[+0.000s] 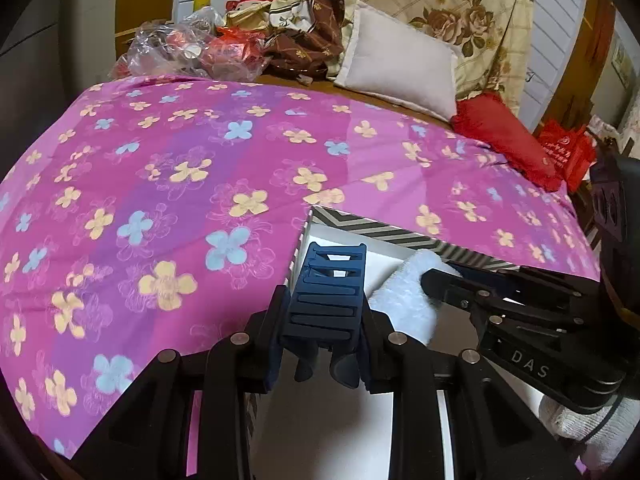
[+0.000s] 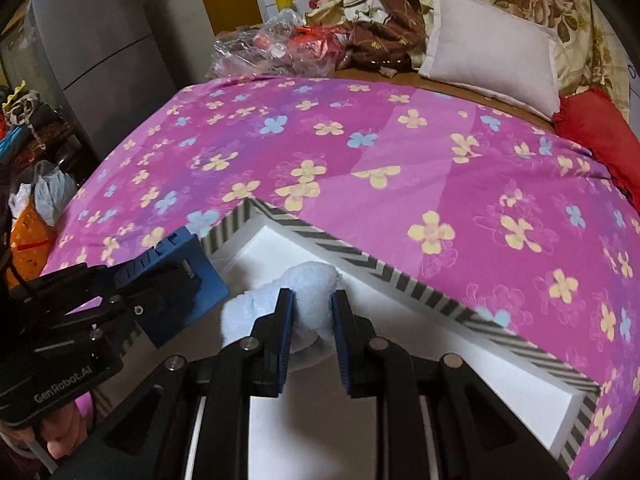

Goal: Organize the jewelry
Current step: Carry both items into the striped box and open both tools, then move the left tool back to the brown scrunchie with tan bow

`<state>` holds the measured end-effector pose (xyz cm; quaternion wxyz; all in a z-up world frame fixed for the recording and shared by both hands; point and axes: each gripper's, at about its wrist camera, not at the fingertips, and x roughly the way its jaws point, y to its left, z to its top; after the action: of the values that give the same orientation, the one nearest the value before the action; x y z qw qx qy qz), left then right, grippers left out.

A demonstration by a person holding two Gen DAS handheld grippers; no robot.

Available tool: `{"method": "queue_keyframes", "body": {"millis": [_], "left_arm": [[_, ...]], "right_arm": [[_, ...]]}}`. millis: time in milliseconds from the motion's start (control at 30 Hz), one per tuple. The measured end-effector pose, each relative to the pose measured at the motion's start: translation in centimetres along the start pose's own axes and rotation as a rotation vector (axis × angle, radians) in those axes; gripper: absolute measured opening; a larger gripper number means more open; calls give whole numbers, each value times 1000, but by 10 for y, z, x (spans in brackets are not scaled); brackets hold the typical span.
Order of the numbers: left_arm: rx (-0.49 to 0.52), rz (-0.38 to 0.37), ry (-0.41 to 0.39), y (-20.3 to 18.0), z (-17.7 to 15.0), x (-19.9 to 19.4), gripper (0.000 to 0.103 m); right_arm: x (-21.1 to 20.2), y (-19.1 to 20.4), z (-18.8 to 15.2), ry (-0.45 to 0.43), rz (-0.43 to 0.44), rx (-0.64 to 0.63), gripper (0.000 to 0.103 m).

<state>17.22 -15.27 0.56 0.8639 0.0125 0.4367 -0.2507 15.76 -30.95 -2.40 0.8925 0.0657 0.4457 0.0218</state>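
A white box with a grey chevron-striped rim (image 1: 384, 231) (image 2: 400, 276) lies on the pink flowered bedspread. My left gripper (image 1: 326, 308) is shut on a dark blue slotted jewelry holder (image 1: 330, 292) and holds it over the box's left corner; the holder also shows in the right wrist view (image 2: 180, 280). My right gripper (image 2: 312, 312) is shut on a fluffy pale blue-white pad (image 2: 308, 284) over the box's inside; the pad also shows in the left wrist view (image 1: 404, 292). No loose jewelry shows.
The pink bedspread (image 1: 200, 184) covers the bed. At the far end lie a white pillow (image 1: 400, 60), a red cushion (image 1: 508, 140), crumpled plastic bags (image 1: 180, 48) and floral bedding. A grey fridge (image 2: 100, 48) and clutter stand left of the bed.
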Motion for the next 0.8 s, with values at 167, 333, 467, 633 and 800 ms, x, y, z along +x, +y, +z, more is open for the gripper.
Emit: {"method": "queue_keyframes", "body": {"millis": [167, 333, 467, 633, 800], "left_arm": [[24, -7, 7, -1, 1, 3, 37], [24, -31, -7, 2, -3, -15, 47], [29, -30, -19, 6, -13, -38, 48], [53, 7, -38, 6, -36, -73, 48], [45, 31, -34, 5, -65, -99, 48]], "right_arm": [[3, -6, -2, 17, -6, 24, 37], [-28, -13, -10, -1, 9, 46, 61], [-62, -12, -25, -4, 18, 36, 63], [-110, 2, -60, -32, 24, -10, 68], [-152, 19, -103, -93, 47, 4, 76]]}}
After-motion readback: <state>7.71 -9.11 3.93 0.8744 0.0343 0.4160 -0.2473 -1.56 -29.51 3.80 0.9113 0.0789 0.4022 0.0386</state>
